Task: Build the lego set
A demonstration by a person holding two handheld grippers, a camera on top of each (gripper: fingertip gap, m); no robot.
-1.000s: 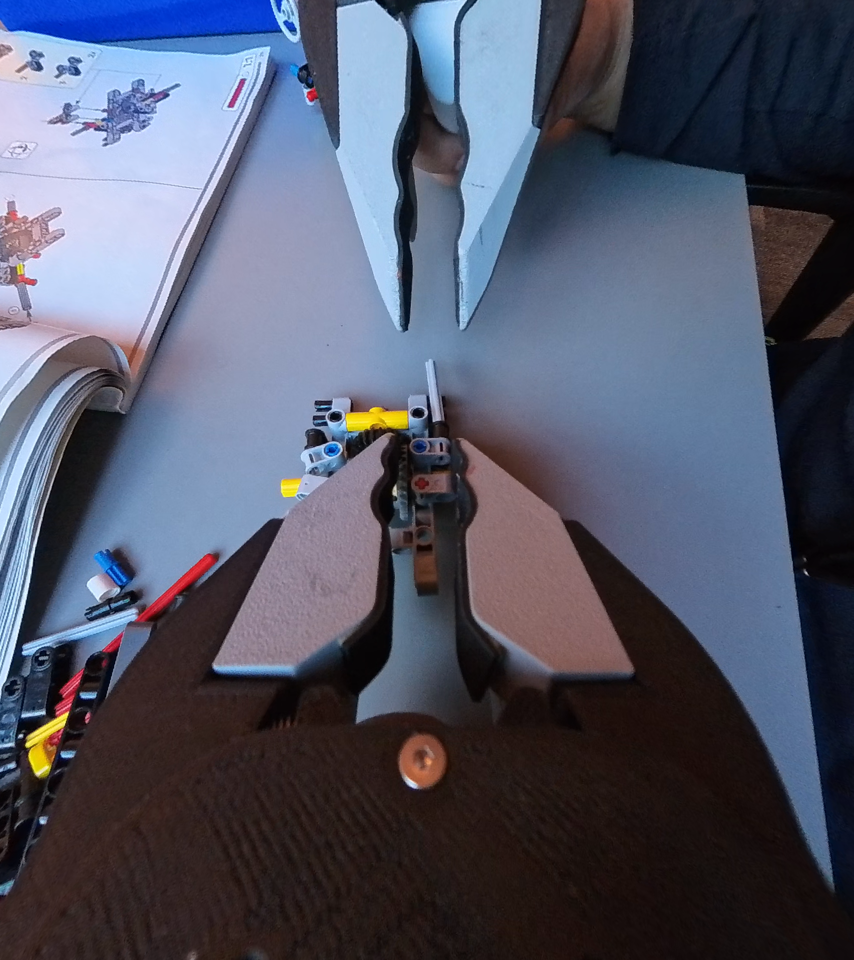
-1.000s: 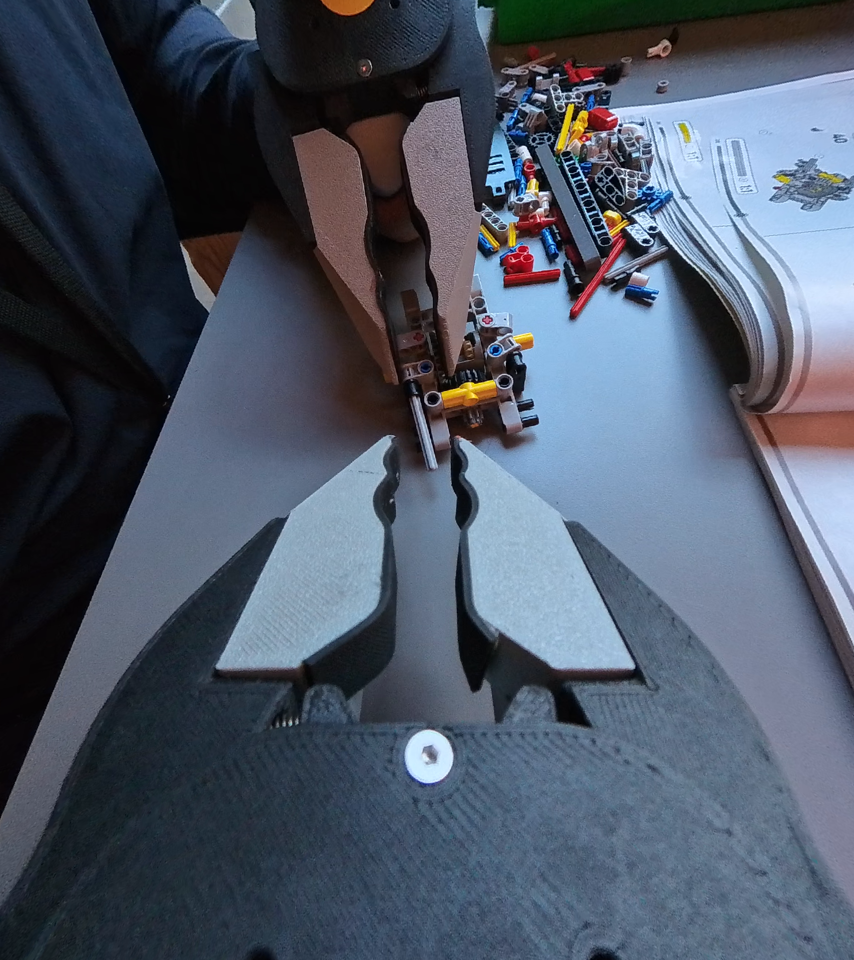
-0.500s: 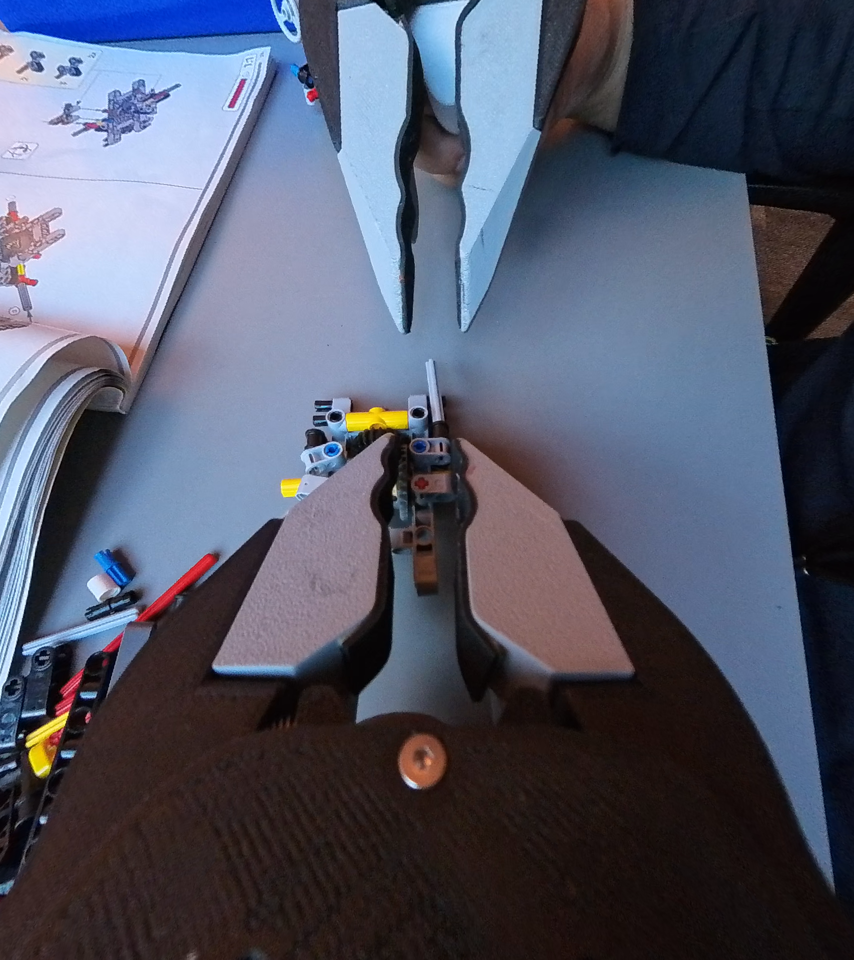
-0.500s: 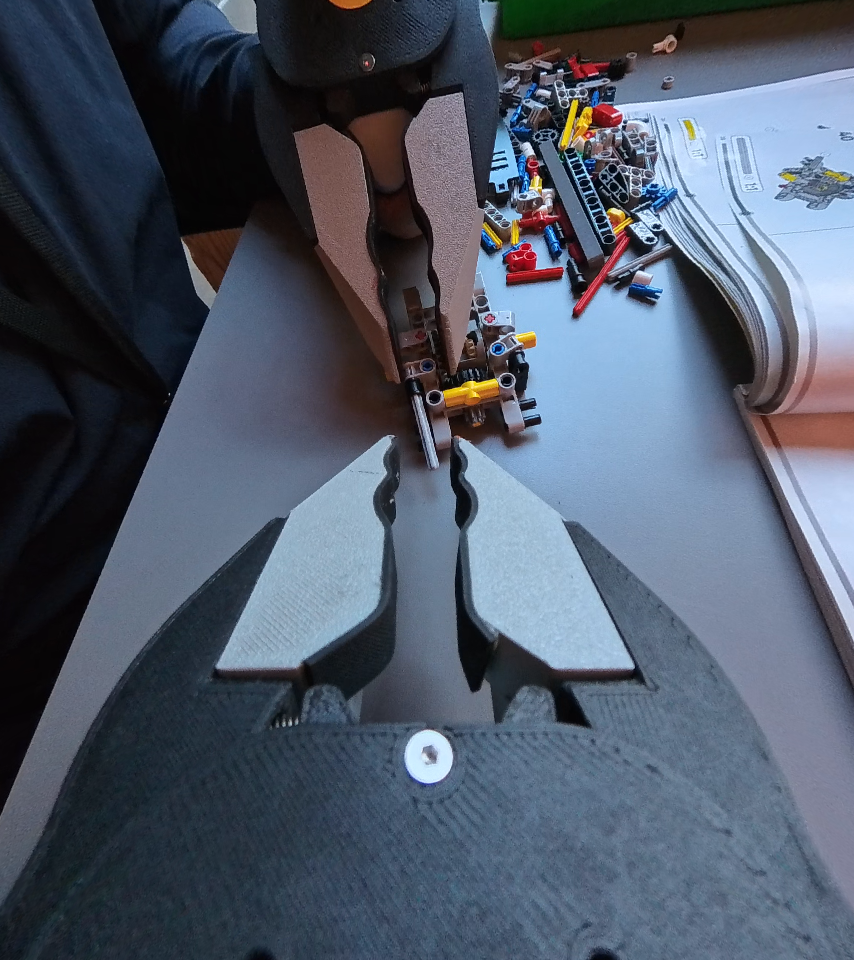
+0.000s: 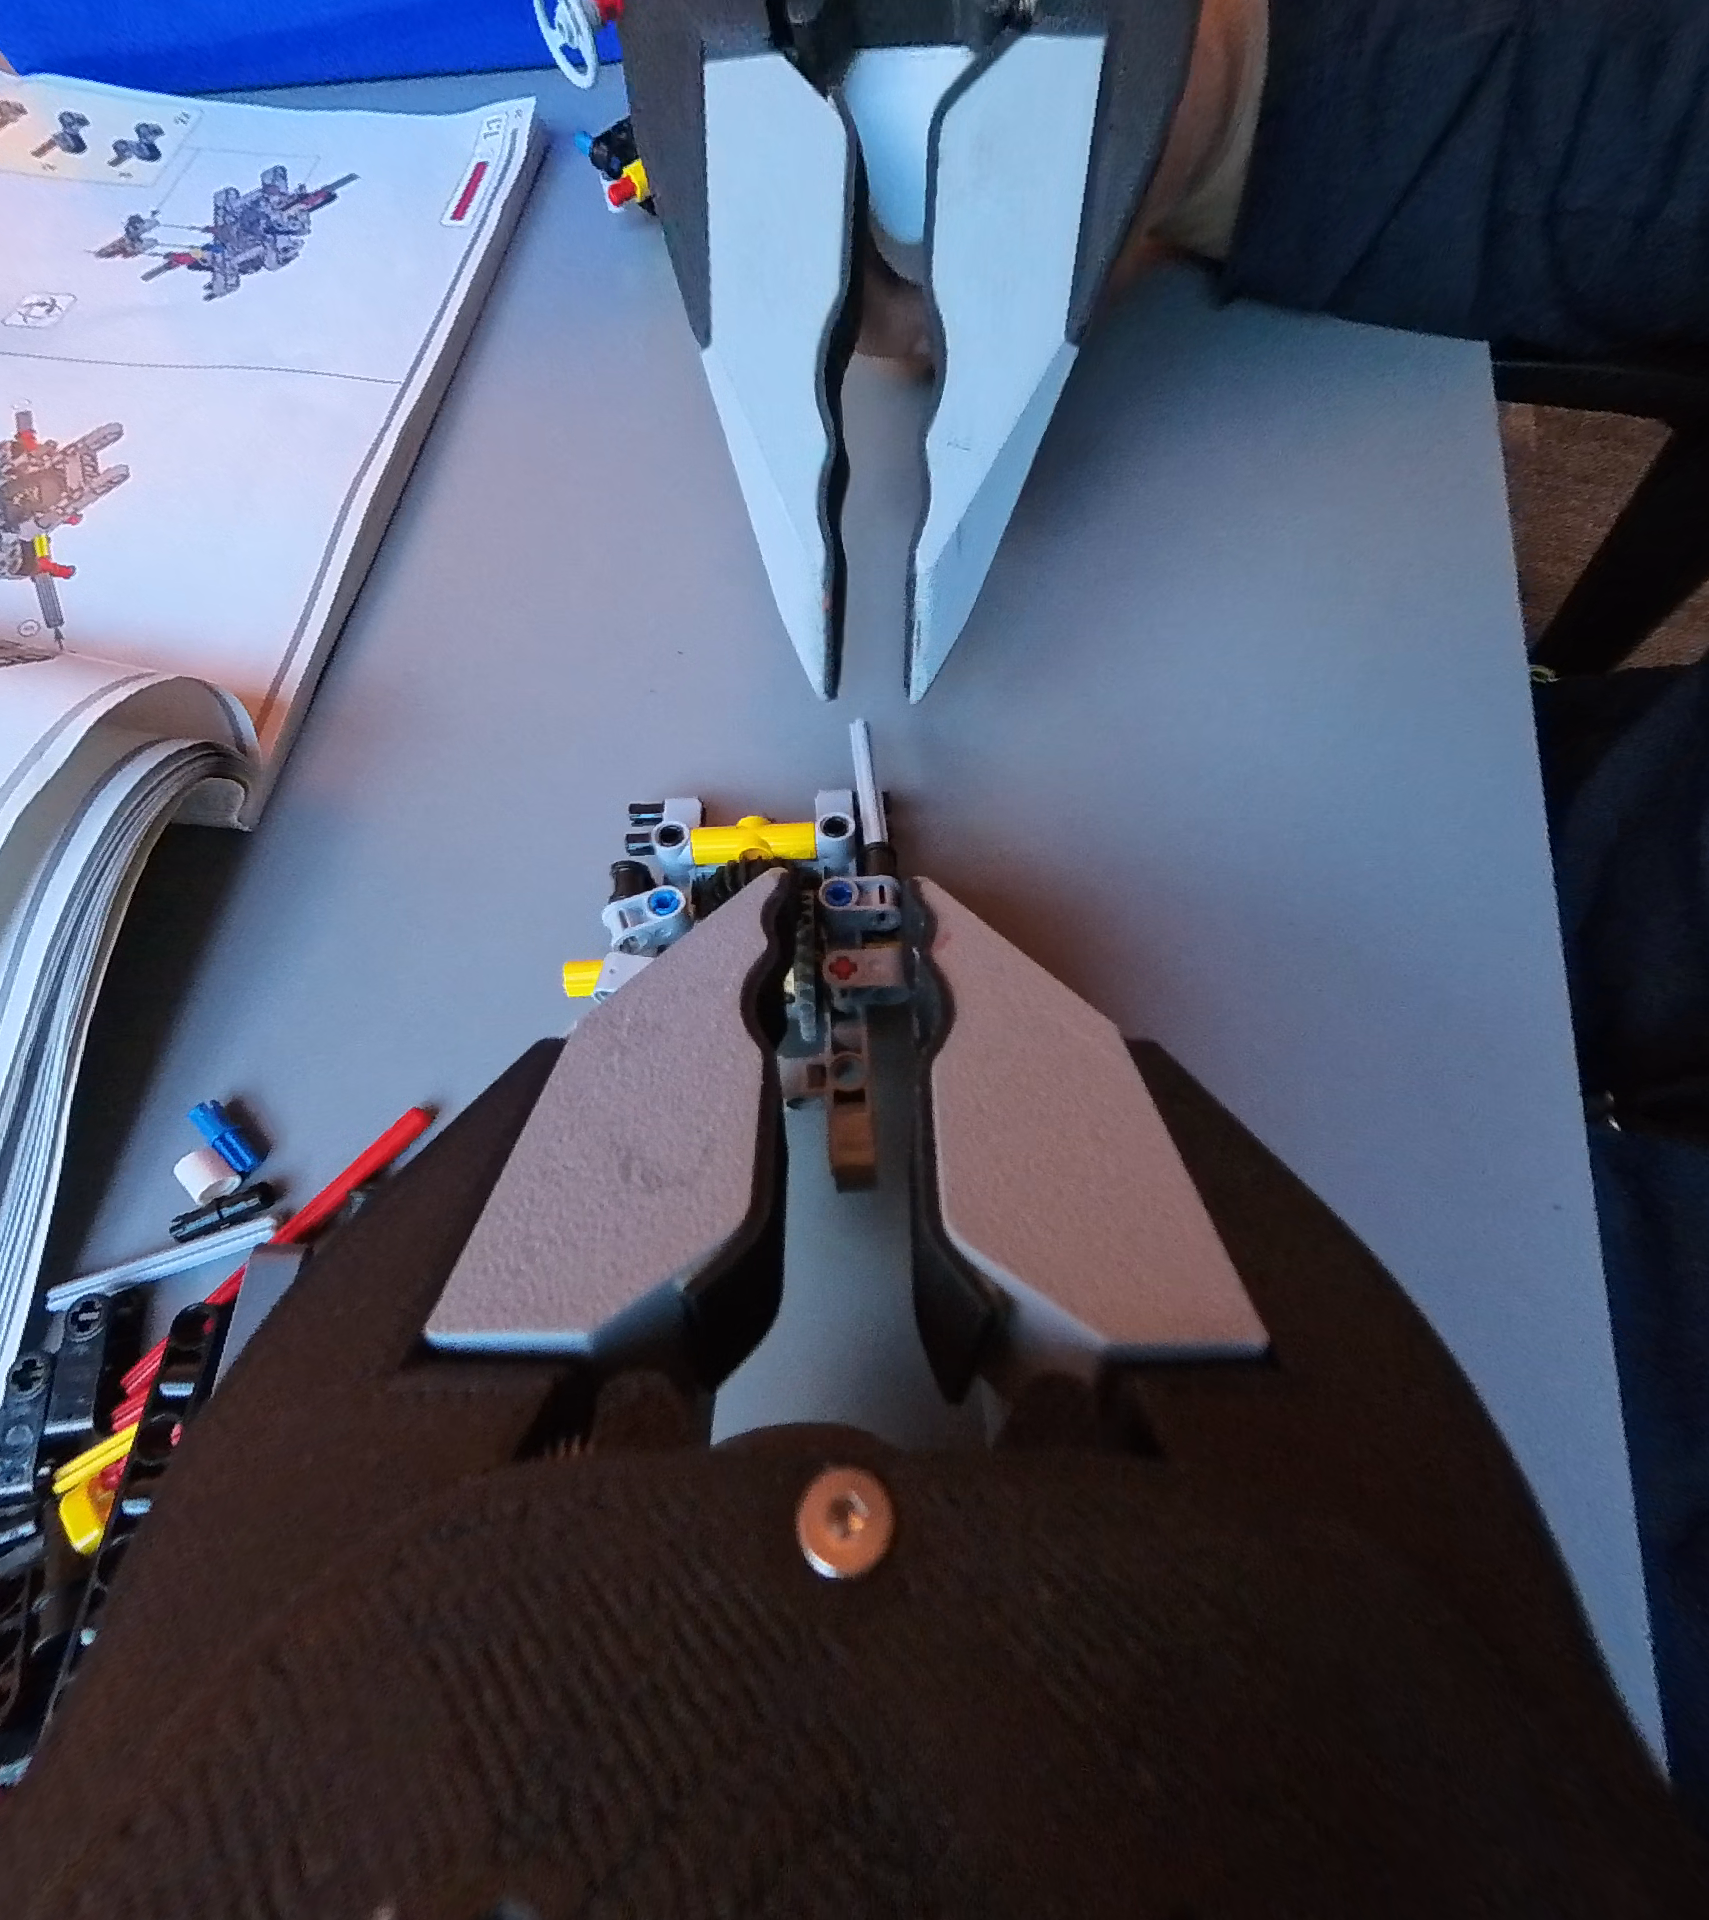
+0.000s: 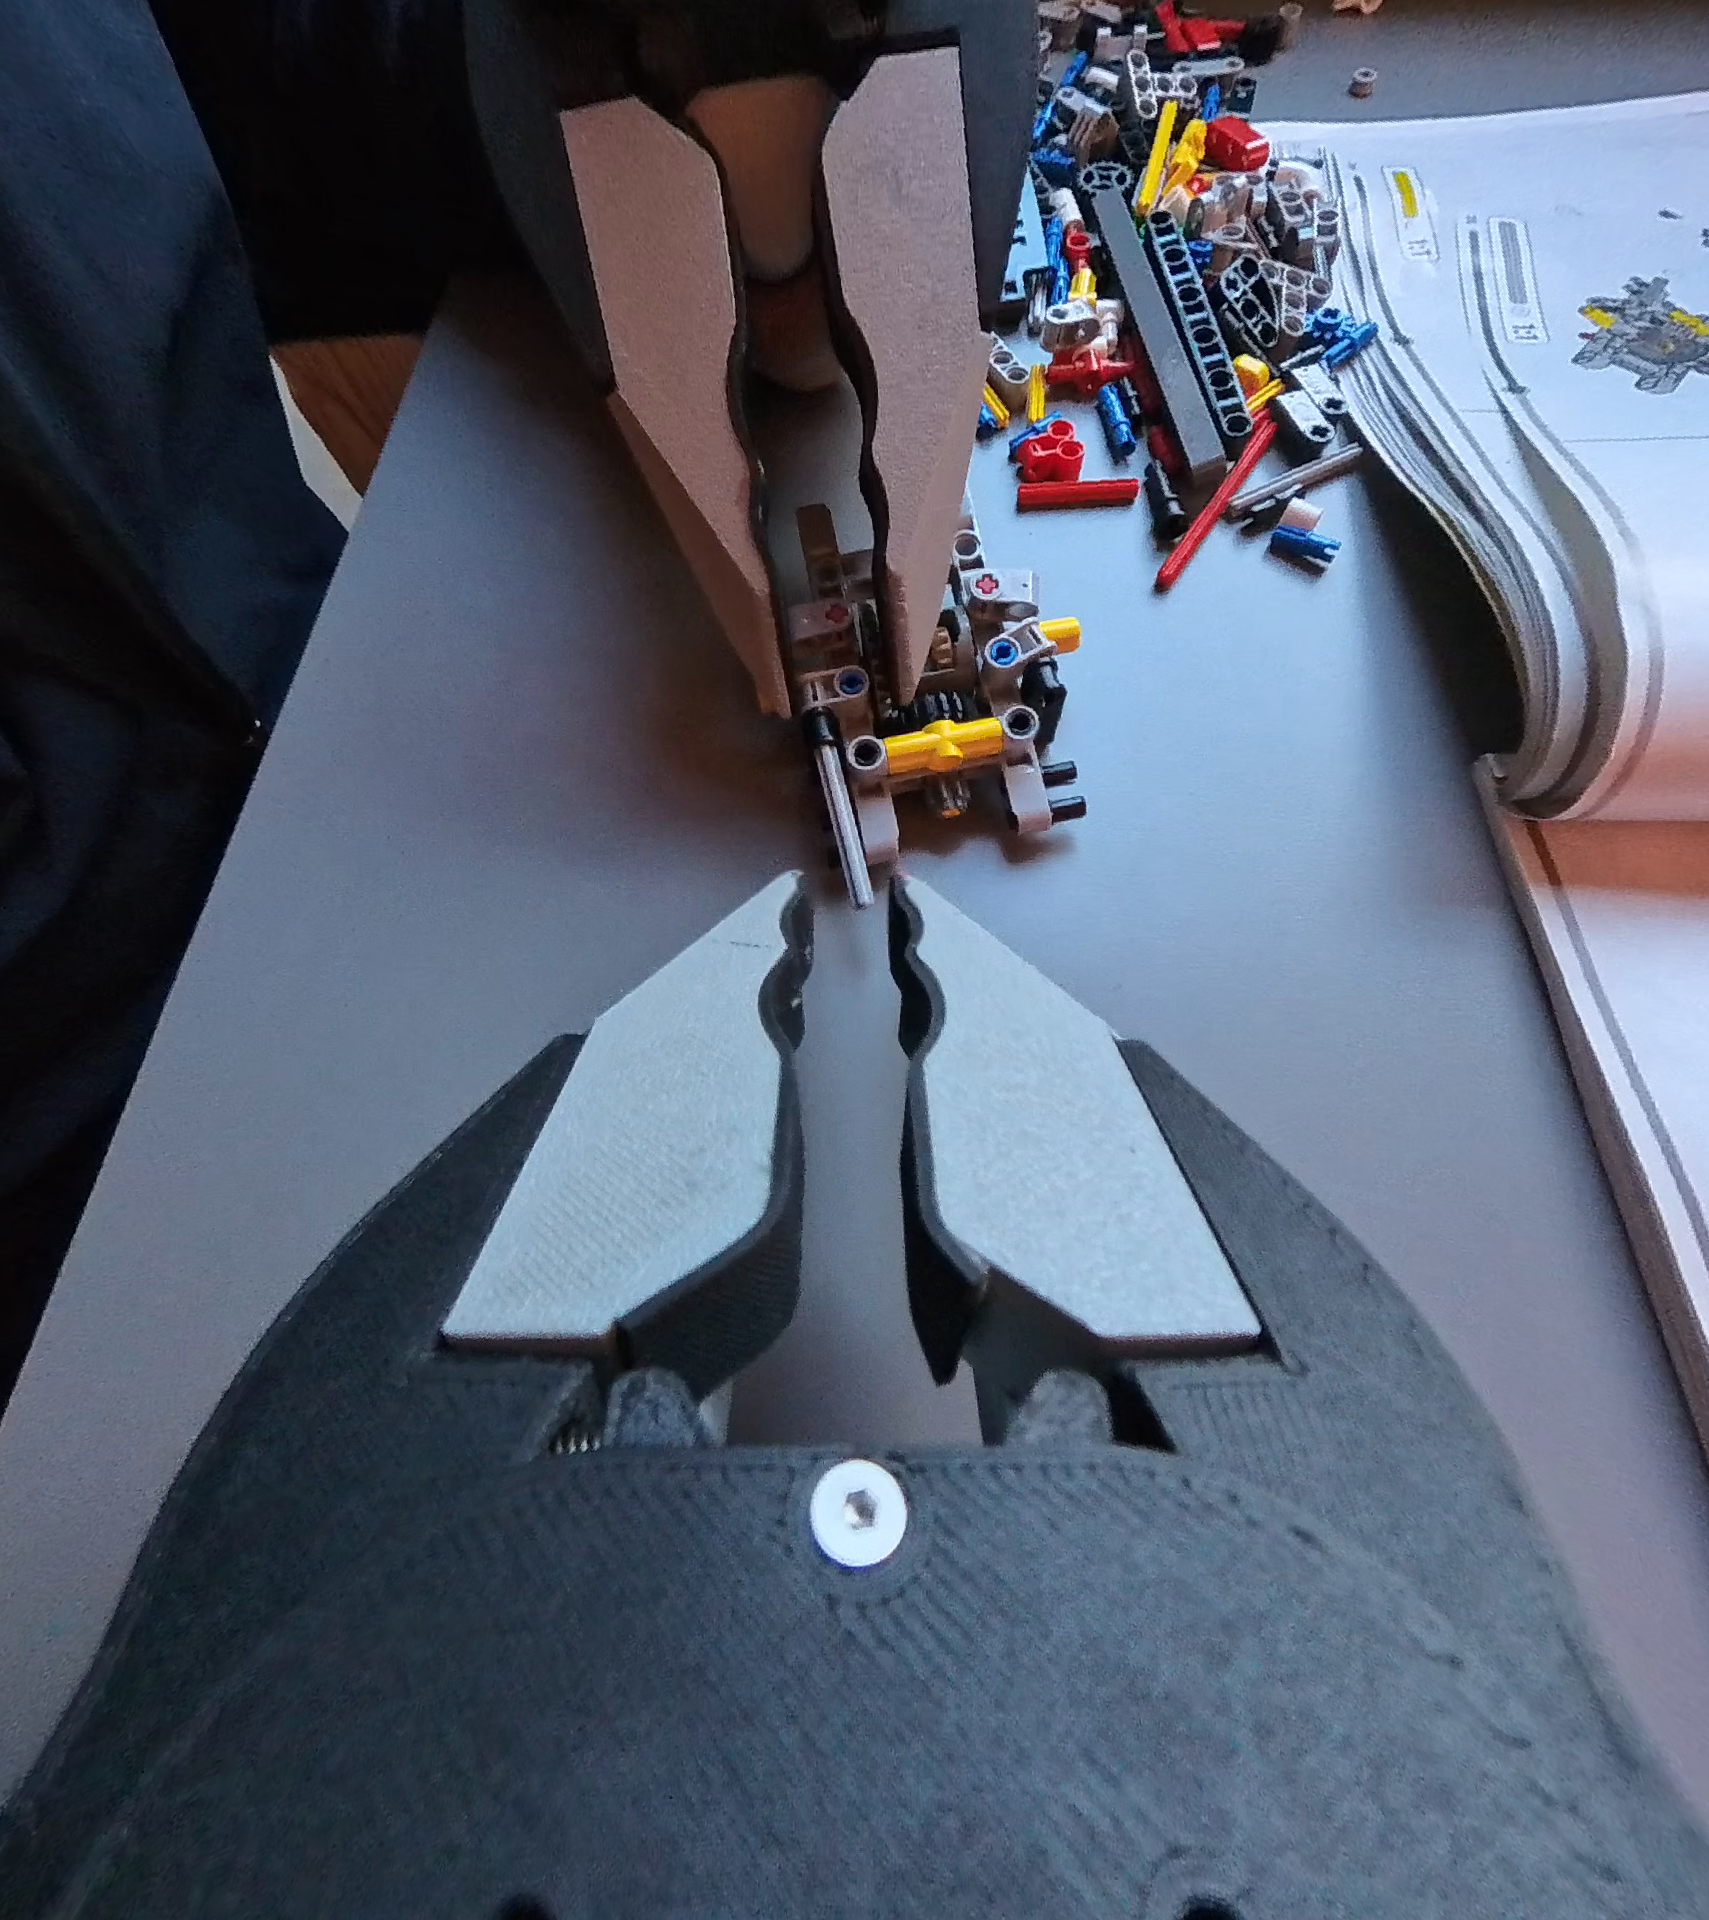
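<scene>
Clamping one brick assembly point(image 5: 834, 966), left gripper point(image 5: 848, 894); right gripper point(image 6: 848, 894) narrowly parted, bare, facing one grey axle point(image 6: 845, 821); one booklet point(image 5: 154, 416).

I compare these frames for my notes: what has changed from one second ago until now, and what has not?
The right gripper narrowed its jaws a little and edged toward the grey axle, whose tip now sits at its fingertips, not gripped. The left gripper stays clamped on the brick model; the loose bricks and booklet are unmoved.
</scene>
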